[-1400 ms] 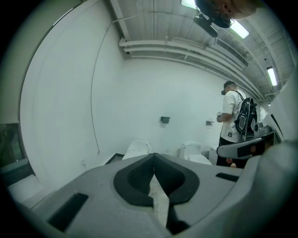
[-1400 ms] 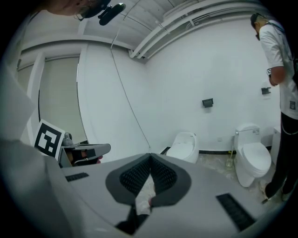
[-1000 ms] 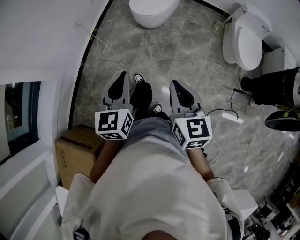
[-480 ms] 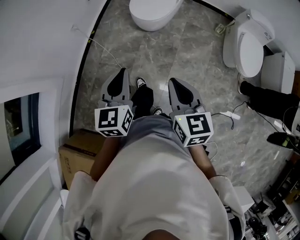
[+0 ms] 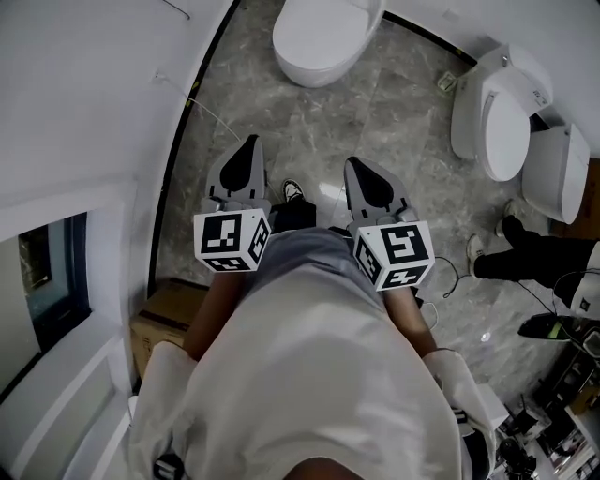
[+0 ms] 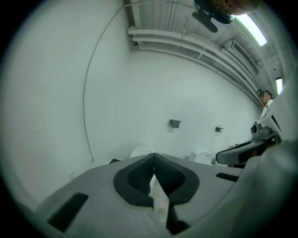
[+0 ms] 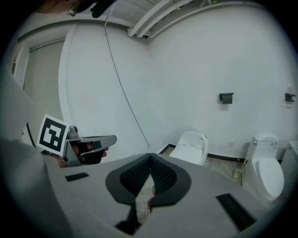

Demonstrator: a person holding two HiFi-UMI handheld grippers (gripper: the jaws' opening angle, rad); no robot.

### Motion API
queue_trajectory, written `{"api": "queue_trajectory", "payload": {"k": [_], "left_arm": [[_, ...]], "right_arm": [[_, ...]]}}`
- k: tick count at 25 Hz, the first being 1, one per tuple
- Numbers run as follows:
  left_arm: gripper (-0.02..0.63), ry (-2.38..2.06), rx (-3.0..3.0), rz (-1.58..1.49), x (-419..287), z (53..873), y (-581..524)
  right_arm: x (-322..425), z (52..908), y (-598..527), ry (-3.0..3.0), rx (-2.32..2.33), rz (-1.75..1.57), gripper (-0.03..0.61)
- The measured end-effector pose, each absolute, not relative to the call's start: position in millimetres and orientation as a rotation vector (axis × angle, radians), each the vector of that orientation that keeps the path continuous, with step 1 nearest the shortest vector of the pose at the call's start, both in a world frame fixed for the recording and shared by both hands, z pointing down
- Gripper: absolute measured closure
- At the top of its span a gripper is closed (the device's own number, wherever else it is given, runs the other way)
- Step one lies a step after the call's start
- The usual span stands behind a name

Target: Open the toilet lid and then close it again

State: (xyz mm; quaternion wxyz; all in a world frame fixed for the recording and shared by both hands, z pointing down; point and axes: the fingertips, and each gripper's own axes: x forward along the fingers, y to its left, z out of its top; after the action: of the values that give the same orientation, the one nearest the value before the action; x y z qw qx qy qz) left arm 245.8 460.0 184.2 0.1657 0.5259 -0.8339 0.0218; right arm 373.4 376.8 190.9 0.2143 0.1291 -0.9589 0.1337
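Head view: the toilet (image 5: 298,58) is seen at the top, its lid (image 5: 330,23) apparently down, well apart from both tools. The left hand-held gripper (image 5: 247,141) and right hand-held gripper (image 5: 356,164) are held over the marble floor (image 5: 309,122). Probably best if the bowl is faced squarely, then one jaw tip is hooked under the lid's front edge.

Left gripper view: the jaws are pressed together and nothing is held. The toilet (image 6: 142,151) is just visible past them.

Right gripper view: same deal, closed and empty, with the toilet (image 7: 192,146) ahead and a second toilet (image 7: 266,172) off right.
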Motion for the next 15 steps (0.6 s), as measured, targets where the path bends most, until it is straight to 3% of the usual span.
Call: {"api": "queue_trajectory", "payload": {"k": [15], "left_arm": [[0.606,-2.351,1.525,0.043,152,186,429]], "right_arm": [[284,192,342,-2.633,0.42,0.347,0.569]]}}
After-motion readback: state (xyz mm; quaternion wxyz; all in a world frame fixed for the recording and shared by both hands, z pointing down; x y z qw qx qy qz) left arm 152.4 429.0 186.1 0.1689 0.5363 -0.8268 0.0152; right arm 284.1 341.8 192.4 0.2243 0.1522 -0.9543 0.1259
